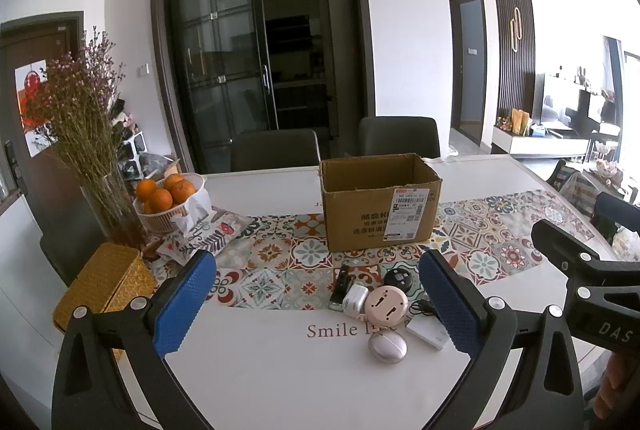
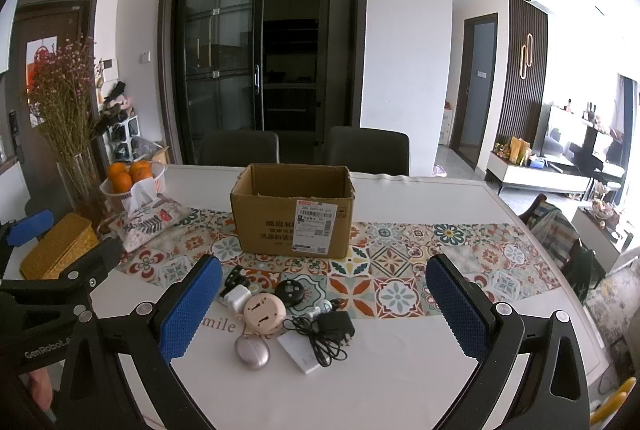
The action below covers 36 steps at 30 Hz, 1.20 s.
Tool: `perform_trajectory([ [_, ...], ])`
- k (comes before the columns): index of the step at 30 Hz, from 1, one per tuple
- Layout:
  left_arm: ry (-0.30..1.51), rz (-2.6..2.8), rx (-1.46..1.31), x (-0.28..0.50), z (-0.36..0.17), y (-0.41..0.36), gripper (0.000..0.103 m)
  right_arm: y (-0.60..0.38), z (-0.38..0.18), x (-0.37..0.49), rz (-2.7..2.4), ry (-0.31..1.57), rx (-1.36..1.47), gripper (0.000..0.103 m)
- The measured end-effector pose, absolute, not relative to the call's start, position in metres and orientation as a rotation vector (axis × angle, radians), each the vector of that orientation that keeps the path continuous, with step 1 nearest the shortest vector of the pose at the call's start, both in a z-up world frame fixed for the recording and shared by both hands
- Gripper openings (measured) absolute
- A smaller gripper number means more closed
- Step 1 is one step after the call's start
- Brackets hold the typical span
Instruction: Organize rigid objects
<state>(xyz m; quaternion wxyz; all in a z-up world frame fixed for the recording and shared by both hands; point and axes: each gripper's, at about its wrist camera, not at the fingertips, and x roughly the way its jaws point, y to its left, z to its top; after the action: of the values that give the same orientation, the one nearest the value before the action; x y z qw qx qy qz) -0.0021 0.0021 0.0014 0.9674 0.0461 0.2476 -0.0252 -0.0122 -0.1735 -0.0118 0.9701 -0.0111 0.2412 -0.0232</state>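
Cardboard box (image 2: 294,214) top open; tangled cable (image 2: 320,340) obstructs

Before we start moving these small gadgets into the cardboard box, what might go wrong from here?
1. The black charger trails a loose cable lying across the white flat box; lifting it could drag neighbours.
2. The gadgets sit packed together, so the open right tool may nudge the pink round device.
3. The silver oval case looks smooth and may slip.

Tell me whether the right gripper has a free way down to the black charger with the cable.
Probably yes. The right gripper is open, and the black charger lies uncovered on the table between its jaws; only its own cable trails beside it.
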Motion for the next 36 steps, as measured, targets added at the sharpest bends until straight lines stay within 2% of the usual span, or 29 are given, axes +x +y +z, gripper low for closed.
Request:
perform_trajectory([
  [36, 0.503, -0.061, 0.103, 0.0060, 0.0013, -0.0060, 0.103, -0.1738, -0.0164, -0.0093, -0.046, 0.493, -0.020, 0.102],
])
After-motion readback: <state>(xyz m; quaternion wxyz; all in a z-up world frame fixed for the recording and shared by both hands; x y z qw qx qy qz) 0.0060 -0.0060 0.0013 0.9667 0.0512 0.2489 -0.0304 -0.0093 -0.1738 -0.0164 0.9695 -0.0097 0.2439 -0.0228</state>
